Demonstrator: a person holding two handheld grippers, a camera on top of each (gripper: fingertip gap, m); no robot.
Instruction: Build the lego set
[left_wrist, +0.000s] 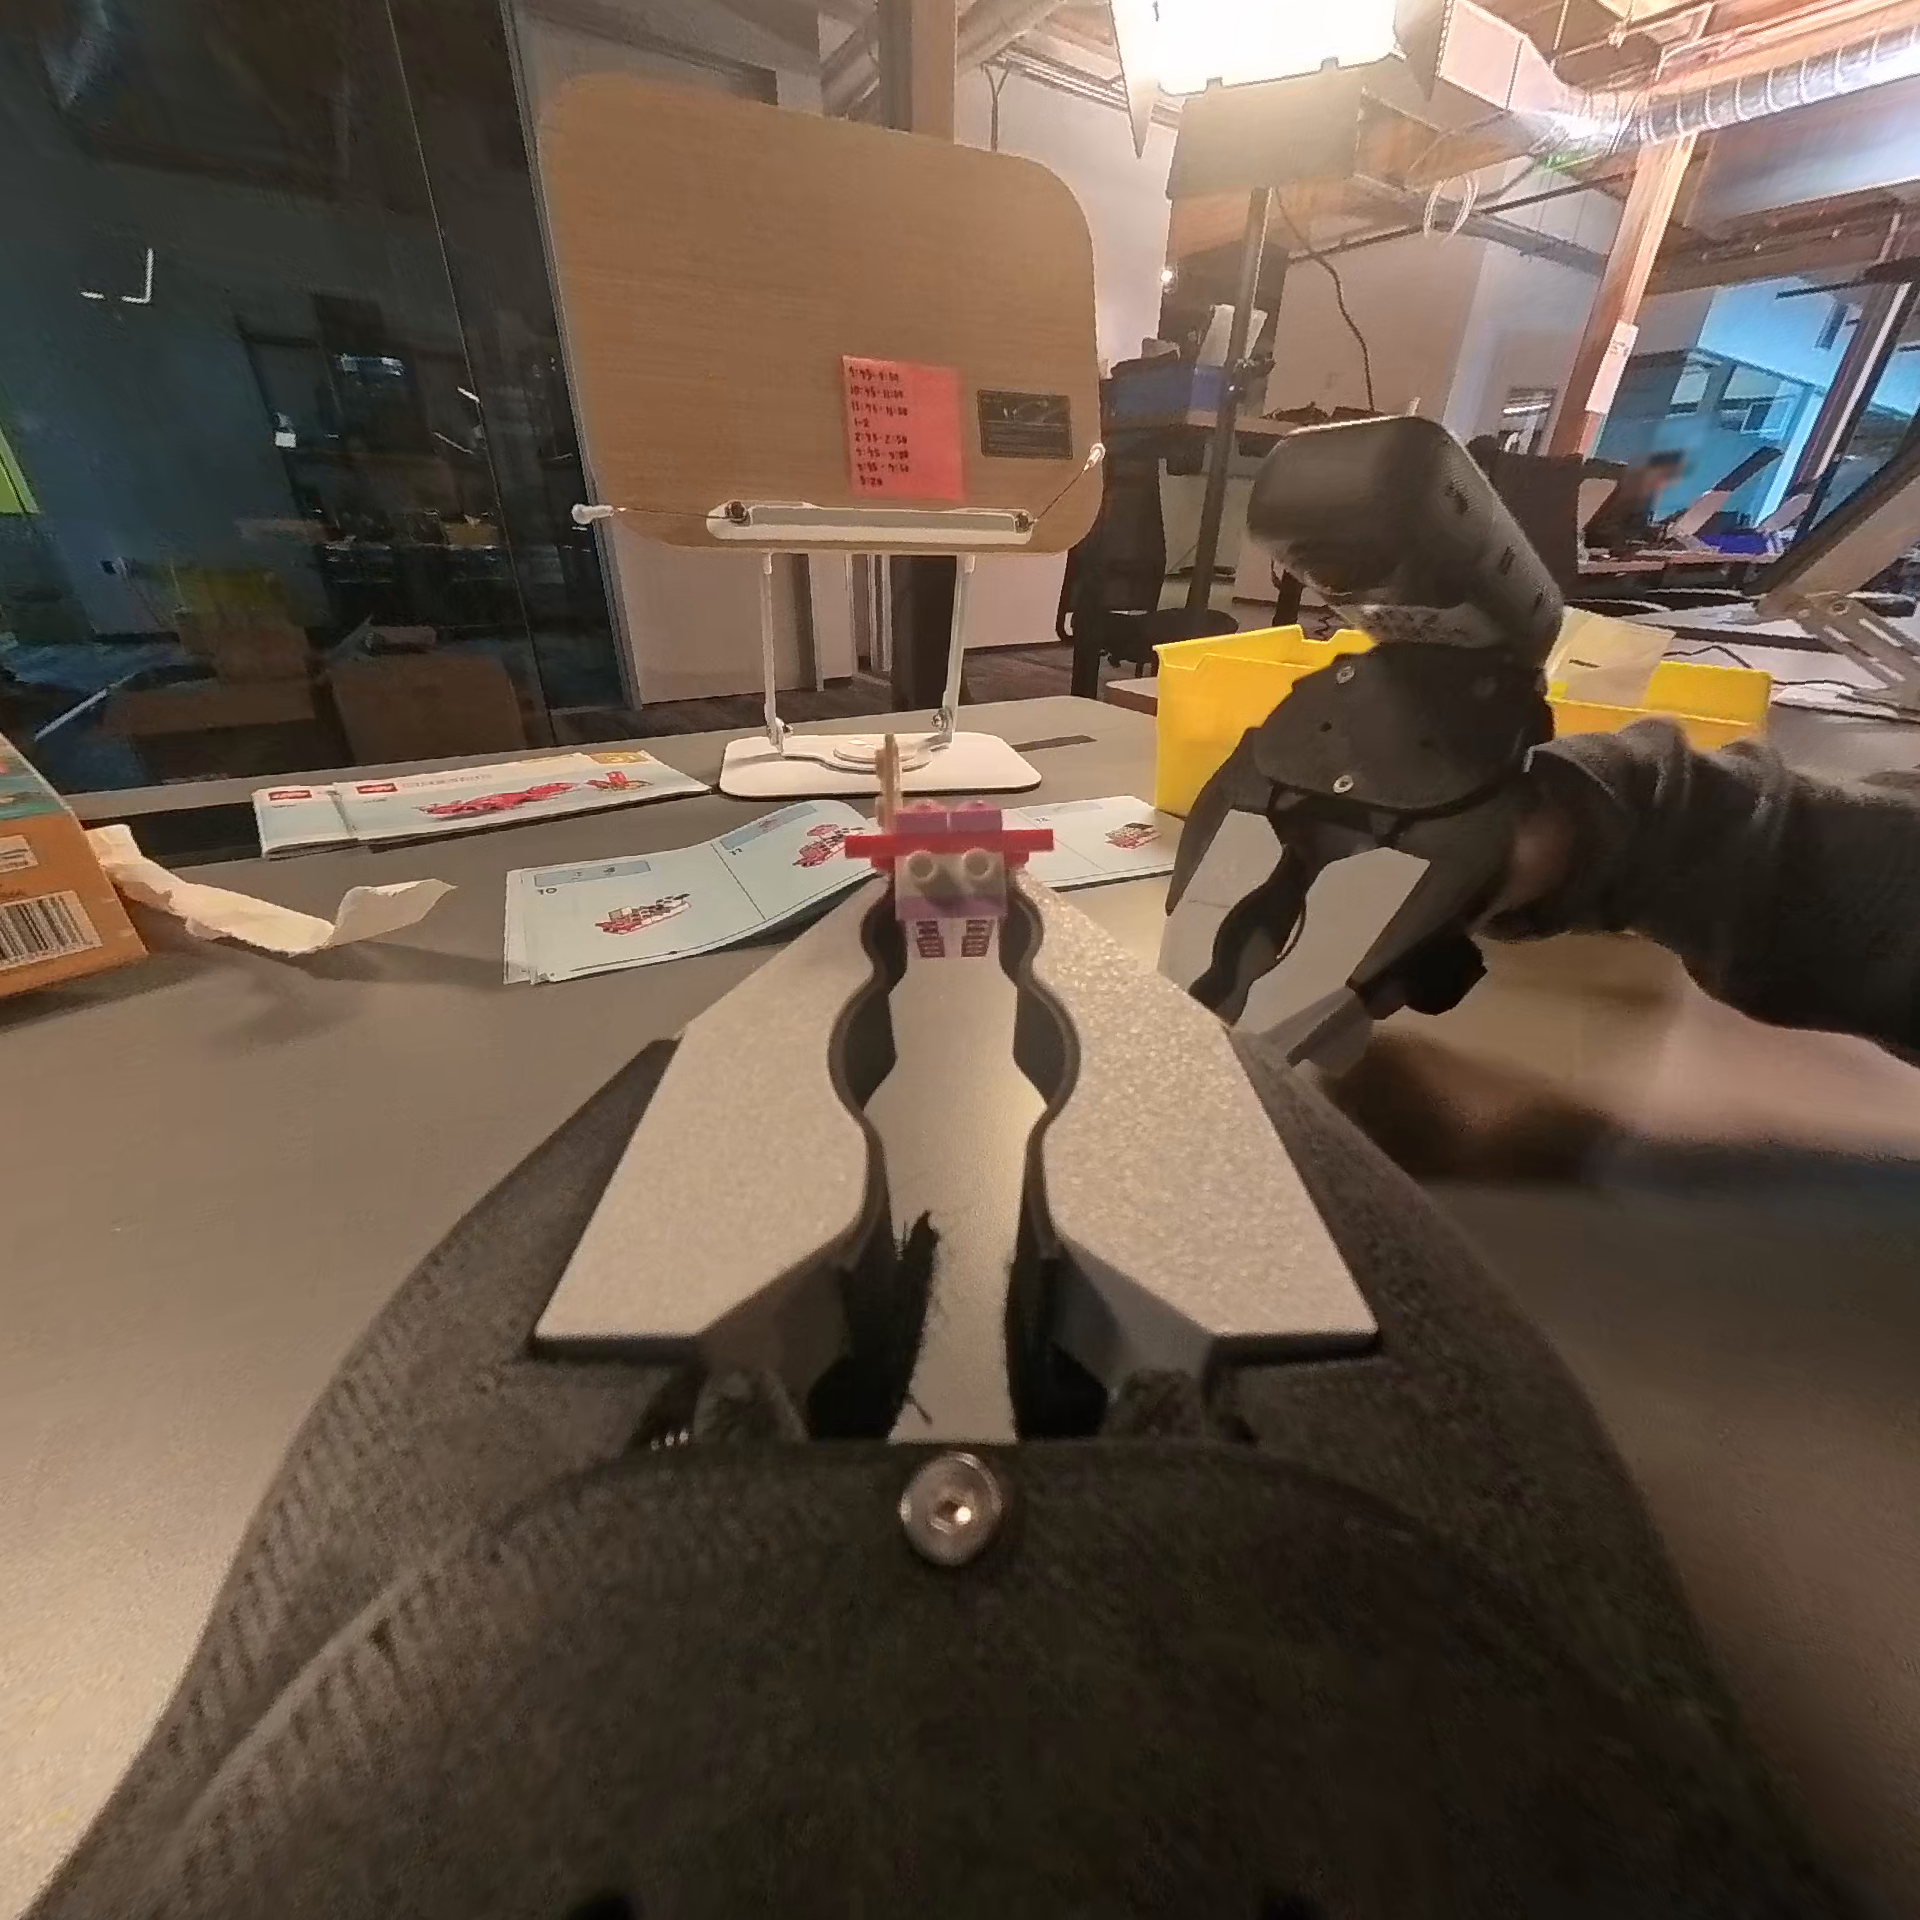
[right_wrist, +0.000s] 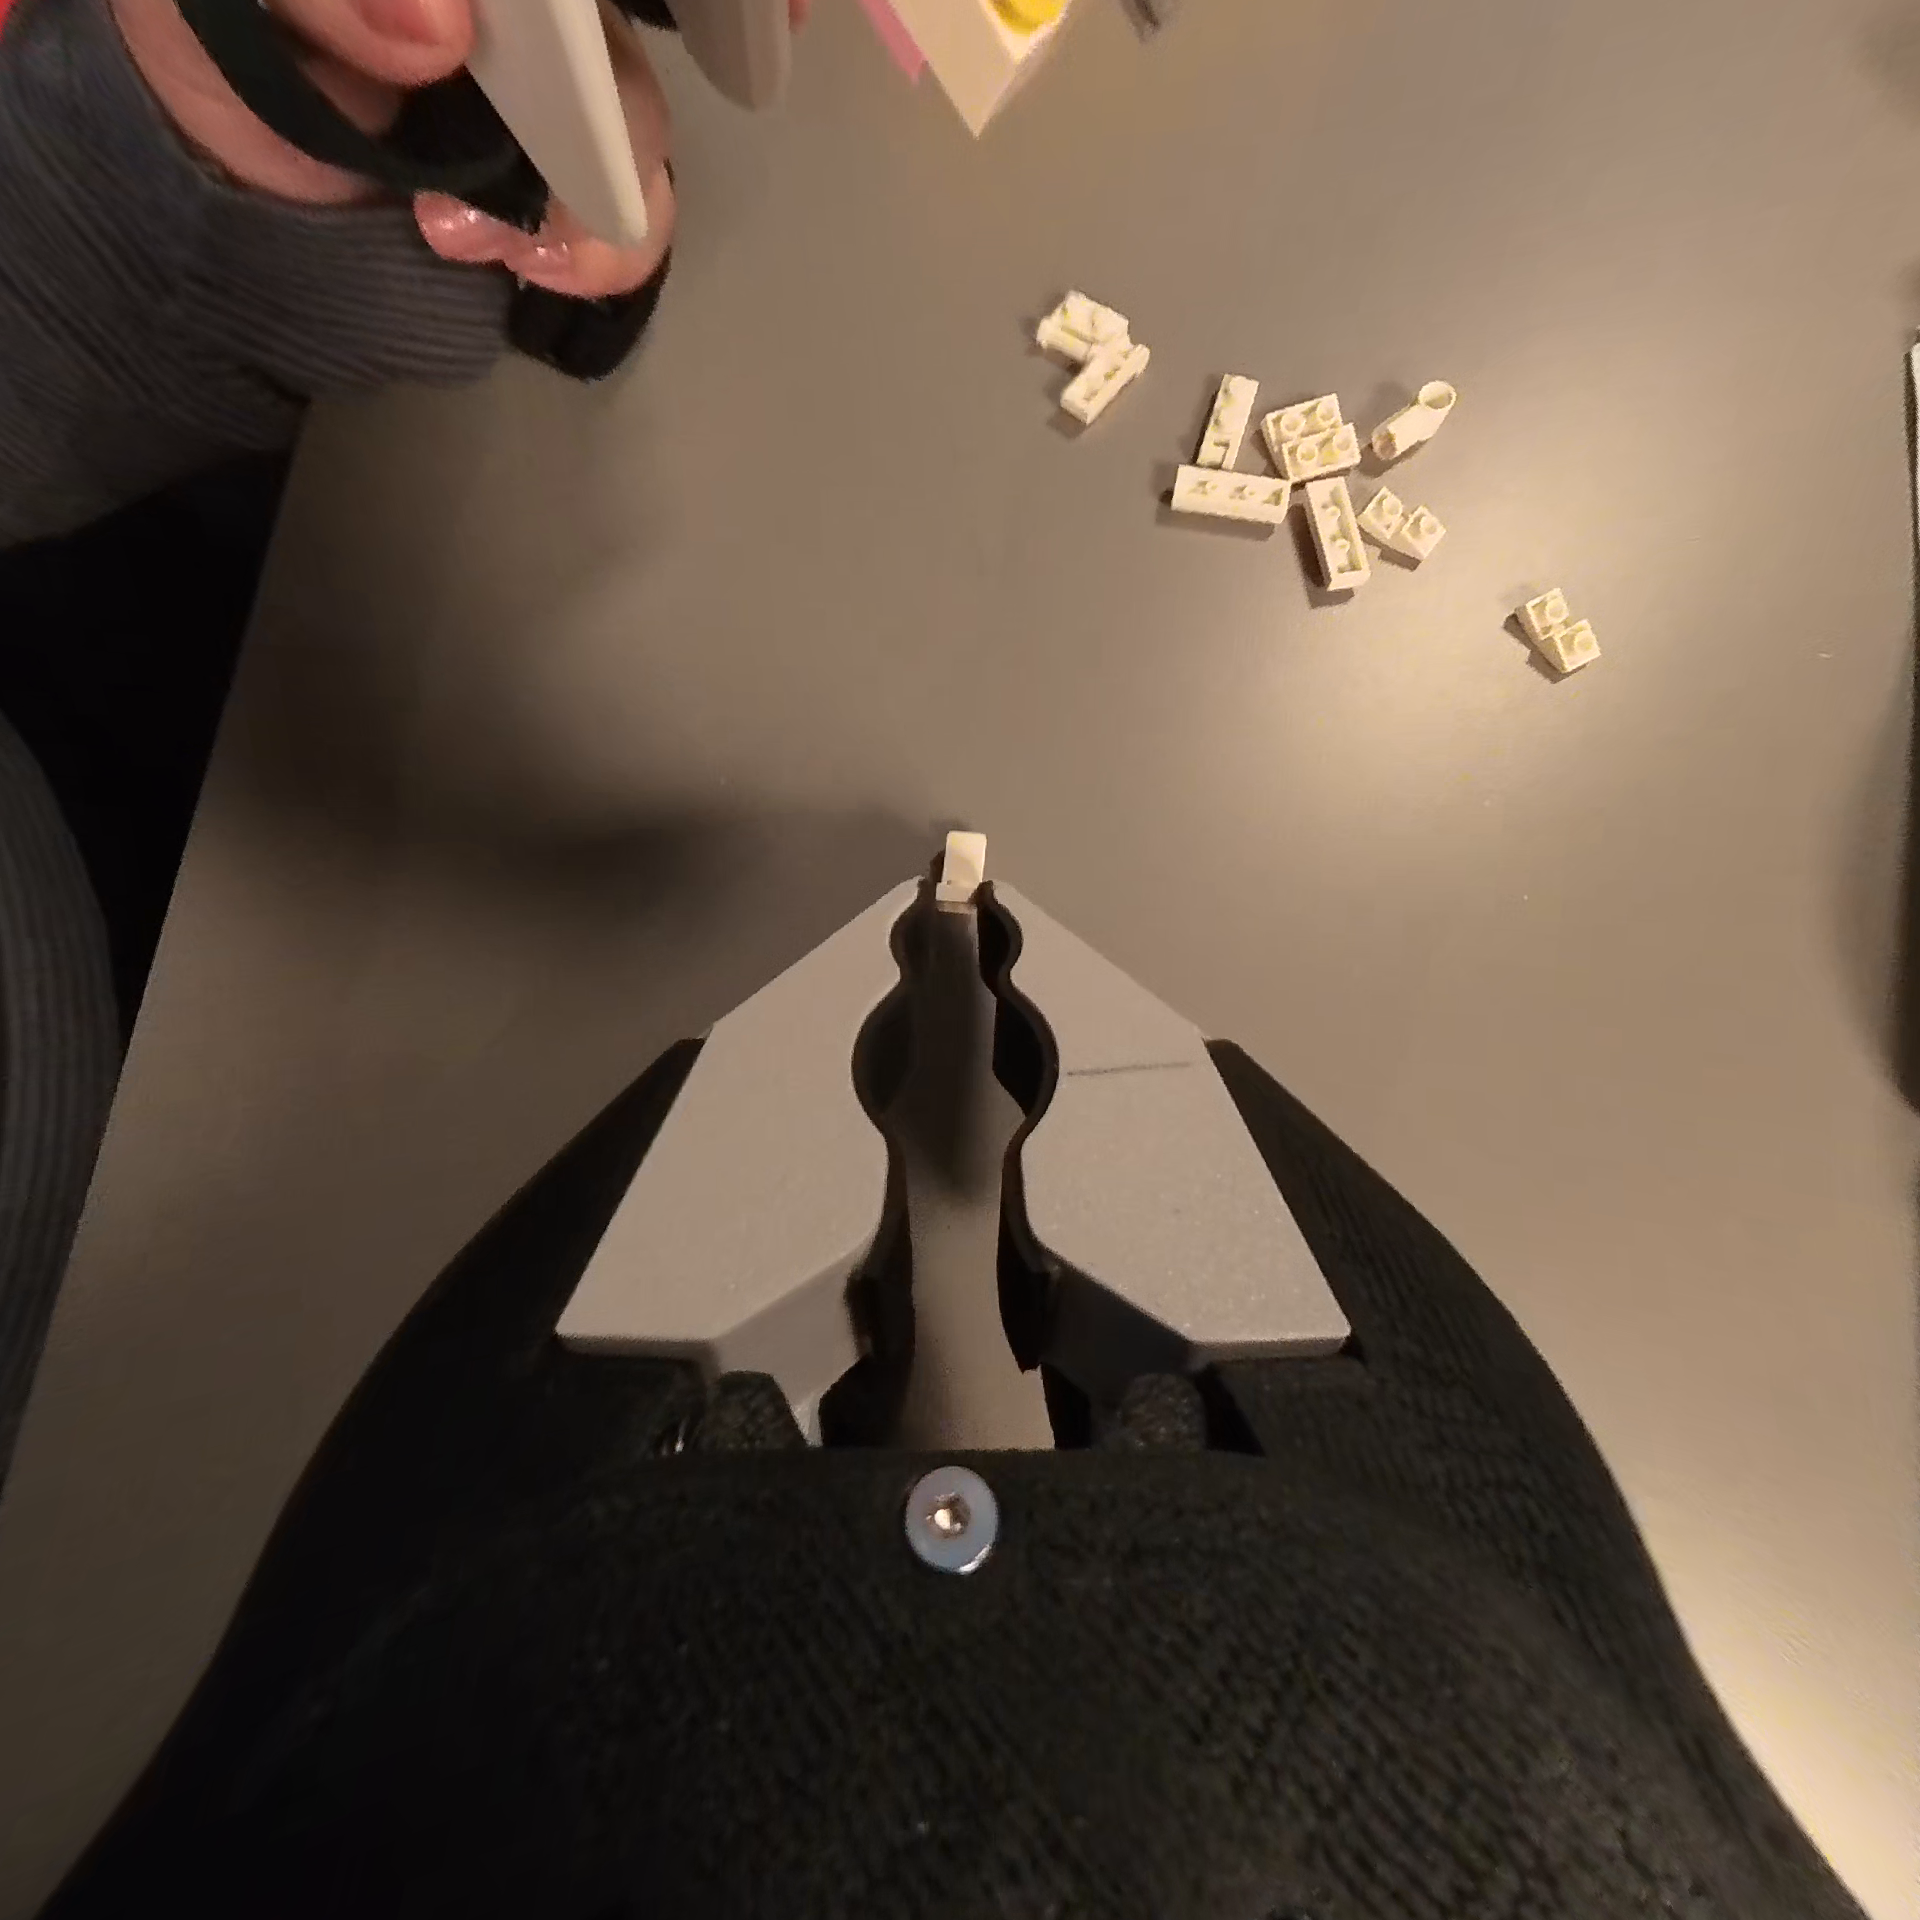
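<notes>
While the left gripper (left_wrist: 951, 914) is squeezing a little brick model (left_wrist: 951, 868) in its narrow jaws, the right gripper (right_wrist: 958, 894) is pinching one small white brick (right_wrist: 962, 860) above the grey worktop (right_wrist: 727, 623). Going slowly would be keeping both steady. More white bricks (right_wrist: 1309, 468) are lying well apart.

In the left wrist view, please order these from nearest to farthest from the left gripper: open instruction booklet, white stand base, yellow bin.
From the left gripper:
1. Open instruction booklet, just ahead, lying on the table.
2. White stand base, behind the booklet, centre.
3. Yellow bin, back right.
</notes>
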